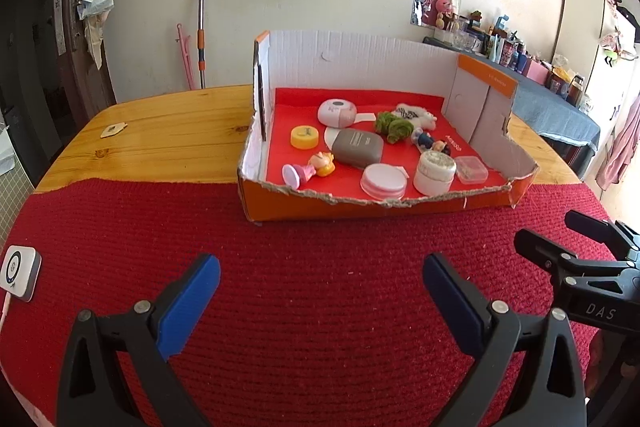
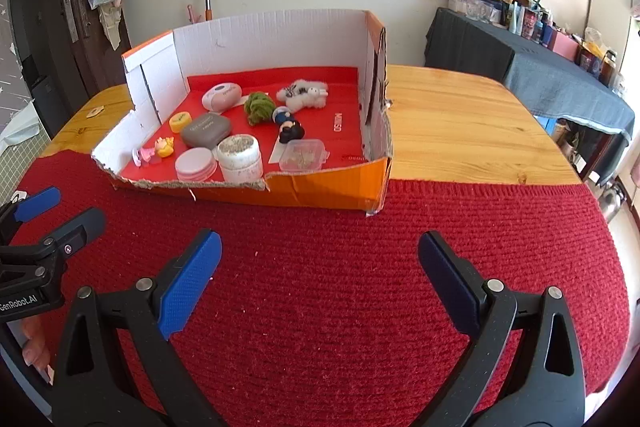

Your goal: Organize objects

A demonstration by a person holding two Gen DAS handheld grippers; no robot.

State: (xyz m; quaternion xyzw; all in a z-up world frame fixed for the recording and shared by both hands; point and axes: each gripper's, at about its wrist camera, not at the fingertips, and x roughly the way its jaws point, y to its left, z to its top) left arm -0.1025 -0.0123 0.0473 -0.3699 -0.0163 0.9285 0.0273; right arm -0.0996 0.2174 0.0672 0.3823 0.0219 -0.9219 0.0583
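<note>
Both the left gripper (image 1: 320, 291) and right gripper (image 2: 318, 267) hover wide apart and empty above the red knitted mat (image 2: 360, 287), while beyond them in the torn cardboard box (image 2: 320, 189) sits the white jar (image 2: 239, 157), probably light, rigid and slick, best pinched across its sides.

Wooden table (image 1: 160, 131) bears red knitted mat (image 1: 300, 287) and cardboard box (image 1: 360, 205).

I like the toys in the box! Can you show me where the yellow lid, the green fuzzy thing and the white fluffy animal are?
yellow lid (image 1: 305, 137): left wrist view, on its flat top.
green fuzzy thing (image 1: 394, 125): left wrist view, on its middle.
white fluffy animal (image 2: 303, 93): right wrist view, on its body.
</note>
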